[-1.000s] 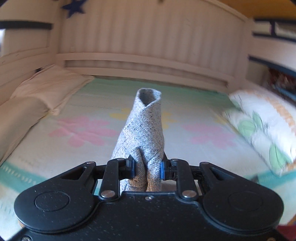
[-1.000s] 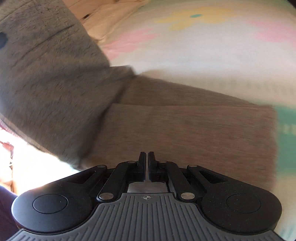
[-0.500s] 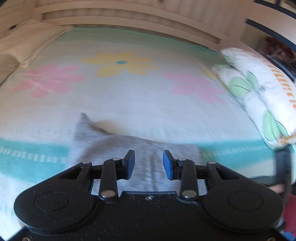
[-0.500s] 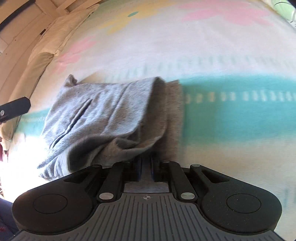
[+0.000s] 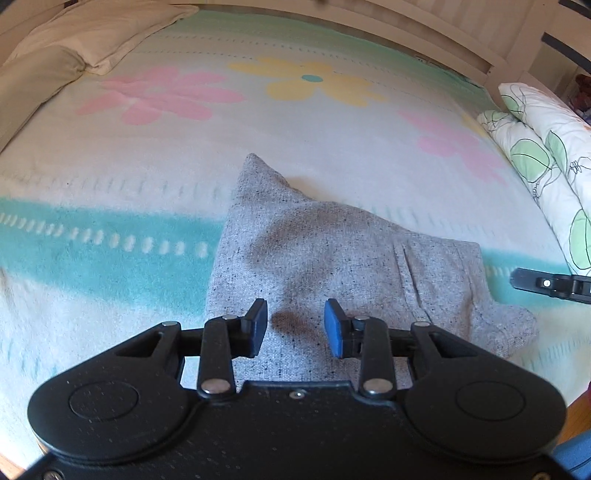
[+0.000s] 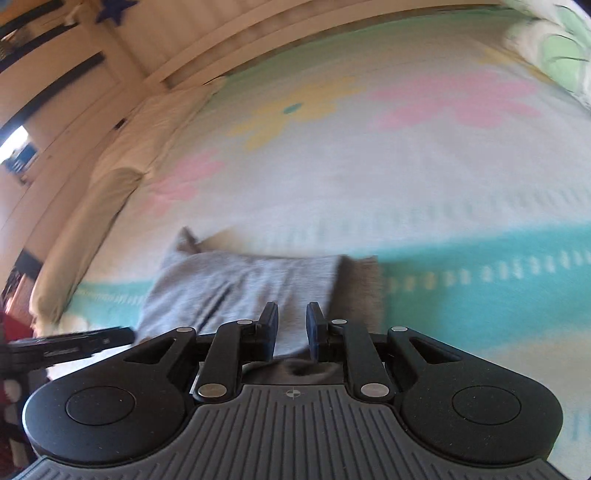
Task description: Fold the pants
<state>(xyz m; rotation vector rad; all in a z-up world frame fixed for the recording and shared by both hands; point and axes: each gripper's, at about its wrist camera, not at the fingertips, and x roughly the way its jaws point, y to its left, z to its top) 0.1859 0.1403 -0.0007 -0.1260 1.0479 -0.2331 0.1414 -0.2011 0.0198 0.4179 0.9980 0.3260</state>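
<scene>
A flowered blanket lies between cream pillows and leaf-print pillows.

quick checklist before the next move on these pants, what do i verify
1. Left hand-held gripper released: ok, jaws apart over the cloth, nothing pinched.
2. Right hand-held gripper released: ok, jaws have just been opening, cloth under the gap but pads not pressing.
3. Pants resting on the bedspread: ok, folded bundle lying down.
4. Fold tidy: not ok, one corner pokes up and an under layer sticks out at one edge.
5. Pillows clear of the pants: ok.
</scene>
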